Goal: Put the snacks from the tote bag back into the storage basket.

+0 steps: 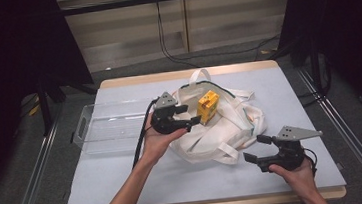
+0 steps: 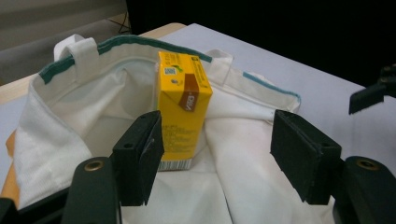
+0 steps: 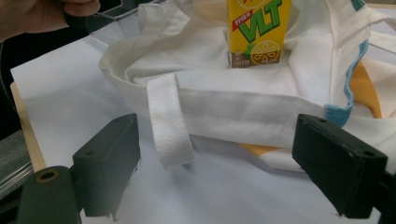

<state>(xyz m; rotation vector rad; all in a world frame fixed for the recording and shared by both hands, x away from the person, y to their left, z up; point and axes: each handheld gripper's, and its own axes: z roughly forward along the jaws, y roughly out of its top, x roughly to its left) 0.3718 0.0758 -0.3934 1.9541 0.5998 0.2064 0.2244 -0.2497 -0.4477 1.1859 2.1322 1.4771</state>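
A: What is the bag [image 1: 221, 128] made of?
B: White woven cloth, matt and creased, with a coarser weave on its strap [image 3: 169, 122].
A: And the carton [image 2: 181, 109]?
B: Printed yellow card, smooth with a slight sheen.
A: The tray [image 1: 102, 127]?
B: Clear plastic, glossy.
A: The table [image 1: 126, 182]?
B: A smooth, matt pale top with a wood-looking edge. The 2 jaws of the right gripper [image 3: 233, 172] look like matt black plastic.
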